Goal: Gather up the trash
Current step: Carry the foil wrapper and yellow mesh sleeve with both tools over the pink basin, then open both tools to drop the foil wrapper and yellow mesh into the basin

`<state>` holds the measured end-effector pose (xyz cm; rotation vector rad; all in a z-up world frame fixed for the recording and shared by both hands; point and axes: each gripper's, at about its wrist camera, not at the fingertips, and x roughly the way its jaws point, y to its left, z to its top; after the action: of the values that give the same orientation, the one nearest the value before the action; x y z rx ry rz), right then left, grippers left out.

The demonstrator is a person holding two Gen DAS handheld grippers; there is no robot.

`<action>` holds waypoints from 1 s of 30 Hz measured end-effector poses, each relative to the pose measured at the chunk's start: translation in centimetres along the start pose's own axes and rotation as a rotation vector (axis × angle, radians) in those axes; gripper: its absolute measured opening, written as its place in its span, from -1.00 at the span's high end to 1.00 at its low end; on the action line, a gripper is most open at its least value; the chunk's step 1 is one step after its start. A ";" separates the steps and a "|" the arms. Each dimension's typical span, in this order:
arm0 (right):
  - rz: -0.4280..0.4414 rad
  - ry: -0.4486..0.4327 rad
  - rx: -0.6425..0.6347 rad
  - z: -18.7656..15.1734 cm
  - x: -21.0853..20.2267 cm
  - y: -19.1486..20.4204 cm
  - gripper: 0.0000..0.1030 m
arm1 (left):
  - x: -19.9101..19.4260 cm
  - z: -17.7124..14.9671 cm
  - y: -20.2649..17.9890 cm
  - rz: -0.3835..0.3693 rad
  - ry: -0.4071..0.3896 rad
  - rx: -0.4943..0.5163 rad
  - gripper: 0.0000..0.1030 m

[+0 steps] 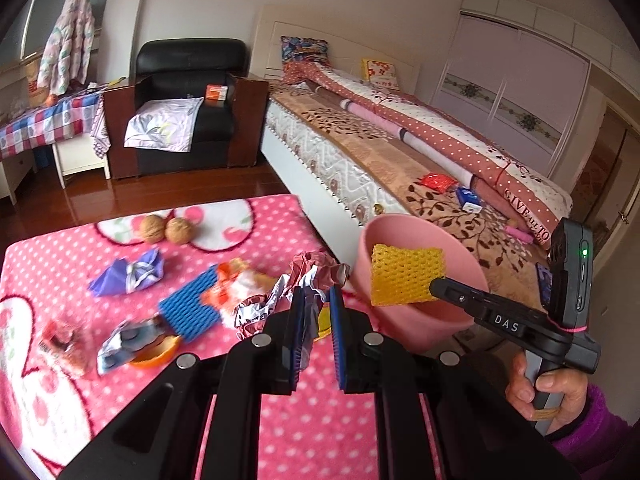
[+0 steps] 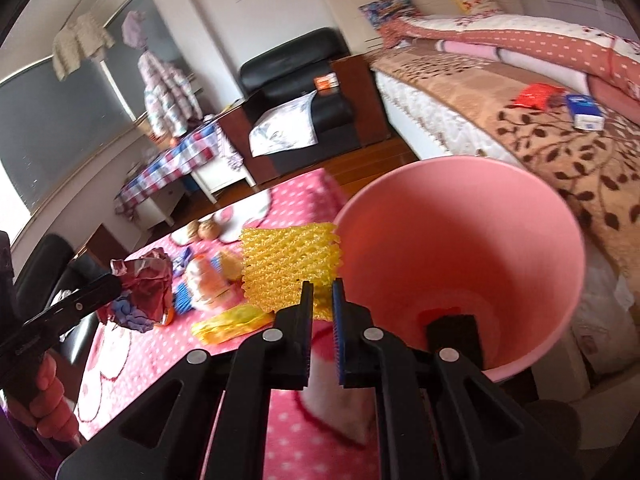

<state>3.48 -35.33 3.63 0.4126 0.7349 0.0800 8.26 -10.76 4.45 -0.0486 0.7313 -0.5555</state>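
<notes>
My left gripper [image 1: 316, 312] is shut on a crumpled red-and-silver foil wrapper [image 1: 308, 276], held just above the pink dotted blanket [image 1: 280, 432]; the foil also shows in the right wrist view [image 2: 146, 280]. My right gripper [image 2: 320, 296] is shut on a yellow foam net [image 2: 288, 264], held at the left rim of the pink bin [image 2: 460, 240]. From the left wrist view the net [image 1: 404, 274] hangs over the bin [image 1: 400, 332]. A blue foam net [image 1: 190, 312], purple wrapper [image 1: 128, 274], orange peel [image 1: 156, 354] and other scraps lie on the blanket.
Two walnuts [image 1: 166, 230] sit at the blanket's far edge. A yellow wrapper [image 2: 230, 324] lies near my right gripper. The bed [image 1: 400, 152] stands behind the bin, a black armchair [image 1: 188, 108] beyond. Something dark and red lies in the bin's bottom [image 2: 452, 328].
</notes>
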 end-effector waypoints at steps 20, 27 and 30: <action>-0.128 -0.059 0.081 0.5 -1.4 -5.6 0.81 | 6.2 3.0 -7.8 -0.098 0.042 0.087 0.77; -0.201 -0.066 0.048 0.8 -1.2 -6.5 0.81 | 8.7 3.1 -9.2 -0.110 0.082 0.100 0.77; -0.221 -0.059 0.038 0.8 -0.9 -6.9 0.81 | 9.9 3.0 -9.7 -0.109 0.100 0.111 0.77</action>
<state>2.85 -42.08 1.99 0.3657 0.7200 -0.1536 11.64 -24.42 2.81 0.0424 0.7970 -0.7056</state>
